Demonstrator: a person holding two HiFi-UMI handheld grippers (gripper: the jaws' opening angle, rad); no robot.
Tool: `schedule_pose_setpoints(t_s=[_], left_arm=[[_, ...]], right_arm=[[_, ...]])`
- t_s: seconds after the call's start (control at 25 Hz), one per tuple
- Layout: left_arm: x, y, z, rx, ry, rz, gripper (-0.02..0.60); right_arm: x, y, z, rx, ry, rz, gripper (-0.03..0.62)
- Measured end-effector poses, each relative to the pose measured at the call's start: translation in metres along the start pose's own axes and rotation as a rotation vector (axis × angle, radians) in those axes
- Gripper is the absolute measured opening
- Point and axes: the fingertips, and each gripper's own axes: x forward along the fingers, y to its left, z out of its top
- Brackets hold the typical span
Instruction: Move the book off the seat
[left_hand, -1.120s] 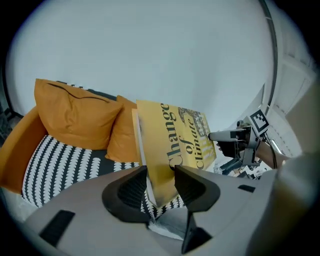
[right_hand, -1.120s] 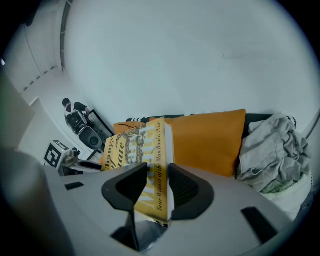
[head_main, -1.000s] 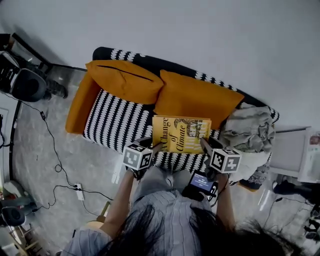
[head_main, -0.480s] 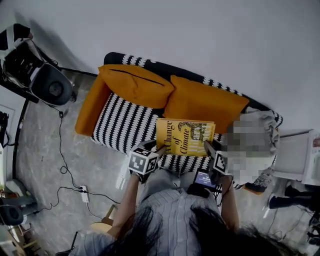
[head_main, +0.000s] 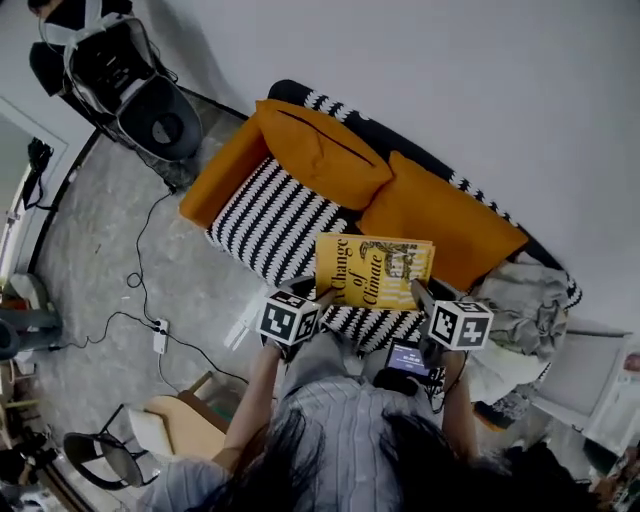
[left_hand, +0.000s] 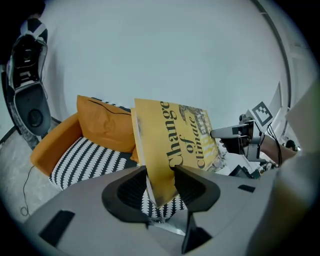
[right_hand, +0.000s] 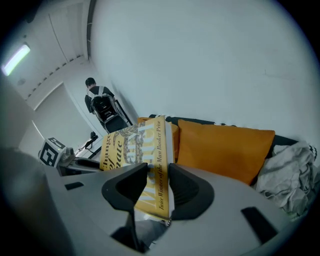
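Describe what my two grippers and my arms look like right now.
Both the left gripper and right gripper have grey bodies with black ribbed pads. Each carries a white cube printed with black square markers. A small lit screen sits by the right one. The person wears a grey striped shirt; forearms are uncovered.

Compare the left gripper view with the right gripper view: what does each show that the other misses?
Only the left gripper view shows the striped seat and, from outside, the right tool. Only the right gripper view shows the grey cloth and, from outside, the left tool. Both show the yellow book, clamped in each view's own tool, and orange cushions.
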Motion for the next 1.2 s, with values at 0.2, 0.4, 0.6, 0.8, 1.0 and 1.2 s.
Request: schedule_pose_setpoints(t_s=[0.2,0.4,0.6,0.8,1.0,1.2], left_arm=[[-0.016,-0.014,-0.023,-0.103,-0.052,0.111,0.184],[-0.026,-0.040,-0.048,-0.213,-0.102,0.204,0.184],[-0.045,-0.061,-0.086,-0.313,-0.143,0.321,0.184],[-0.074,-0.071,-0.136,-0.441,-0.182,0.444,0.184],[-0.120,-0.074,-0.186,-0.543,-0.214,0.574,0.184],[-0.179,-0.084,-0.246,-0.685,-0.266,0.723,0.184]], right_arm=[[0.002,0.007,0.001,-0.113,0.051,0.096,0.147],[-0.006,0.009,-0.002,-0.234,0.097,0.180,0.147],[-0.007,0.024,-0.022,-0.325,0.155,0.289,0.147],[-0.002,0.061,-0.051,-0.441,0.216,0.404,0.147],[0.002,0.117,-0.086,-0.540,0.277,0.522,0.147],[0.000,0.195,-0.129,-0.660,0.366,0.681,0.147]])
